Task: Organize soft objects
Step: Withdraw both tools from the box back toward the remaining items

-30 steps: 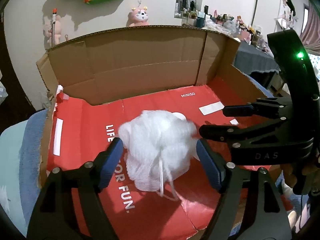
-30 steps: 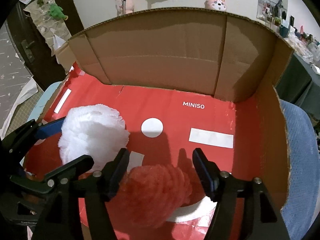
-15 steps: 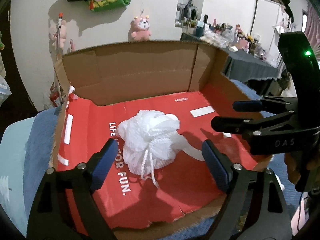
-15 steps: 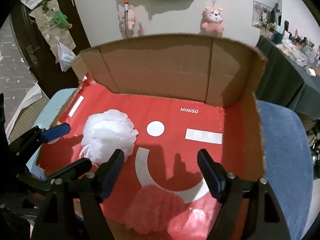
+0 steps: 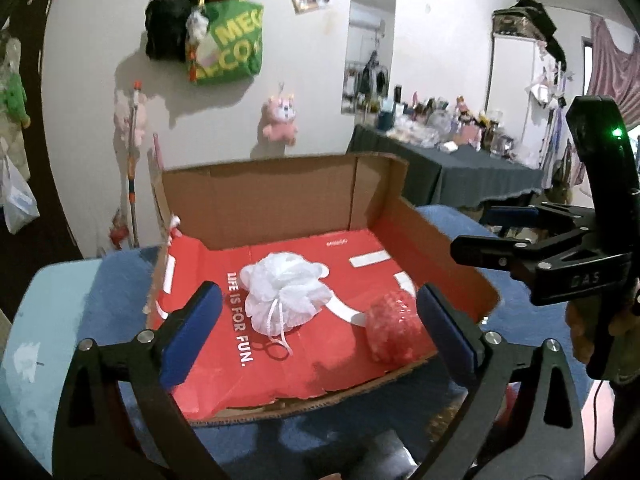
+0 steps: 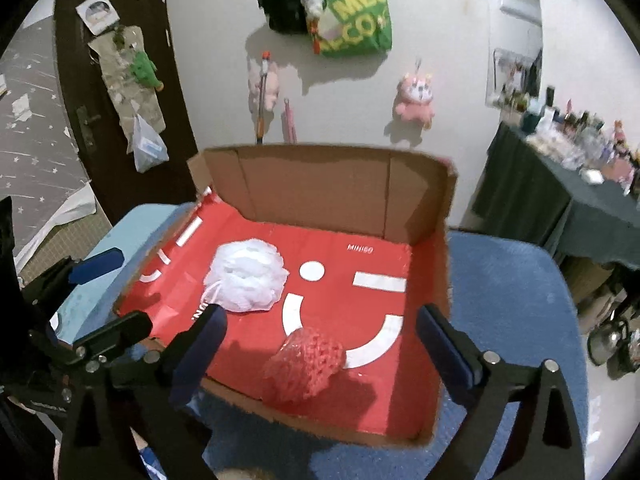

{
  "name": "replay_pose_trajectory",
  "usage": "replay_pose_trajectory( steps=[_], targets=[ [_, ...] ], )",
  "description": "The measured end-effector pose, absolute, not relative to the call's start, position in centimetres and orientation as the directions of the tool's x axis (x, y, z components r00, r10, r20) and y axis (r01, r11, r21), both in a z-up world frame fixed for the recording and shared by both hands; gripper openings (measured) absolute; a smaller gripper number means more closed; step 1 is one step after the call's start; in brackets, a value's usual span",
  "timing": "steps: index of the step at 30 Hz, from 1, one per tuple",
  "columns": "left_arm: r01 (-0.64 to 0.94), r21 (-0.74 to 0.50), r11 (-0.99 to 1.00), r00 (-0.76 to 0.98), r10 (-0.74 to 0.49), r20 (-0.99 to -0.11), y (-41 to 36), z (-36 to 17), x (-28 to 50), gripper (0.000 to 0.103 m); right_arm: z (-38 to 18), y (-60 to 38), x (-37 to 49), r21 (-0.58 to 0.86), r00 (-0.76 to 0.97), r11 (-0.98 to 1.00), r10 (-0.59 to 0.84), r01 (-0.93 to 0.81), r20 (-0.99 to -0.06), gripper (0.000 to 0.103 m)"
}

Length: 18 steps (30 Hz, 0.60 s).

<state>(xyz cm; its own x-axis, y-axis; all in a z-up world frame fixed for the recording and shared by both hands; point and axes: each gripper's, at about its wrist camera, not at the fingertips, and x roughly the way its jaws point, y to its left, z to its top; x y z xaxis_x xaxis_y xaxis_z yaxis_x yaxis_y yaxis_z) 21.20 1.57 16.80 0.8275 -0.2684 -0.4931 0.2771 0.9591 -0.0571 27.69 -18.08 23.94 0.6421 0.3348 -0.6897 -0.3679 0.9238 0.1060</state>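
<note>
Hovering above the near edge of the cardboard box (image 5: 280,196), both hand-held grippers tilt downward with jaws opening wide and nothing between them: the left hand-held gripper (image 5: 316,332), the right hand-held gripper (image 6: 320,344). Inside on the red lining lie the white bath pouf (image 5: 286,294) and, nearer the front, the red bath pouf (image 6: 306,364), apart.

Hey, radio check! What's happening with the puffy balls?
Left gripper, right gripper opening, empty. White pouf, red pouf in box. Nothing blocking.
</note>
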Motion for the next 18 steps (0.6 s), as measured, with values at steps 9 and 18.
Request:
replay_pose_trajectory(
  steps=[9, 18],
  targets=[
    [0.236, -0.023, 0.971, 0.901, -0.228, -0.368, 1.2, 18.6, 15.1, 0.103, 27.3, -19.6, 20.5, 0.065, 0.758, 0.927, 0.341, -0.369, -0.555, 0.103],
    [0.203, -0.057, 0.978, 0.940, -0.211, -0.267, 1.6, 18.3, 8.1, 0.103, 27.8, -21.2, 12.4, 0.043, 0.834, 0.933, 0.338, -0.356, -0.435, 0.103]
  ],
)
